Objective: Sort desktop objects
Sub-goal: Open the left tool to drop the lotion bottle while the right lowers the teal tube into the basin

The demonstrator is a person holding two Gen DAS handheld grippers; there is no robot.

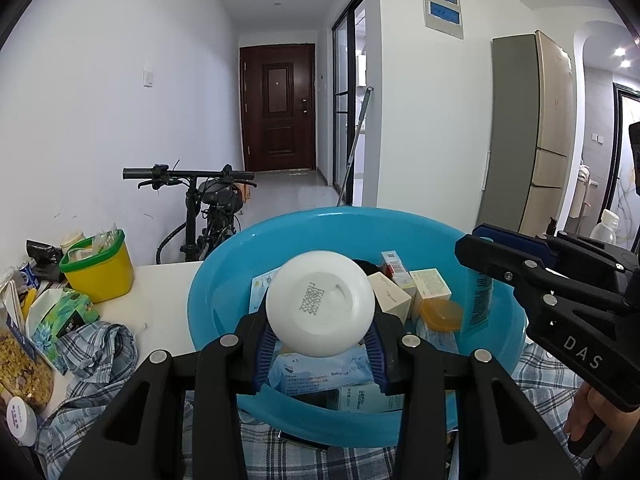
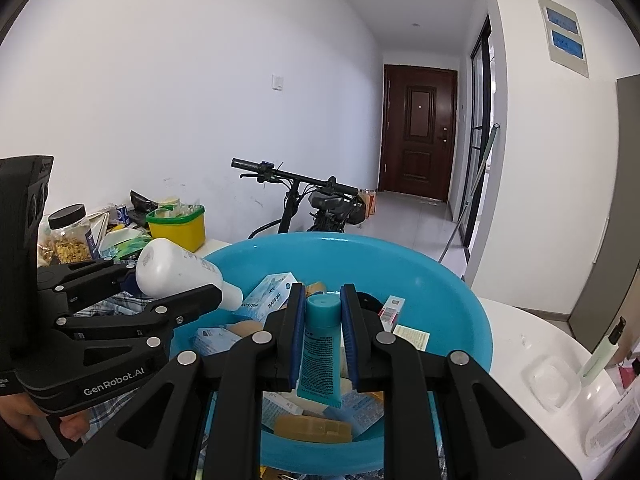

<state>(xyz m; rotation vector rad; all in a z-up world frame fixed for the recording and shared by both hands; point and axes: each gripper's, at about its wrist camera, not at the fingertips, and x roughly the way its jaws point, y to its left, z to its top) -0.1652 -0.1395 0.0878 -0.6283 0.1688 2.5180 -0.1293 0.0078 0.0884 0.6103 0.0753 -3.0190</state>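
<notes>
- White table [image 1: 160, 300]: blue basin [image 1: 224, 280] just ahead of the left fingers.
- Plaid cloth [image 1: 100, 344], yellow tub [image 1: 100, 276] left of them.
- Clear dish [image 2: 554, 380] right of right fingers.

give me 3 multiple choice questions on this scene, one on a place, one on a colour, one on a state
1. Where does the white bottle sit?
A. in the left gripper
B. in the yellow tub
C. on the floor
2. What colour is the basin?
A. red
B. blue
C. black
3. How is the right gripper?
A. open, empty
B. shut on the teal tube
C. shut on a box
Key: 1 A, its pads clamp the bottle; 2 B, the rim and wall are blue; 3 B, both pads press the tube.
</notes>
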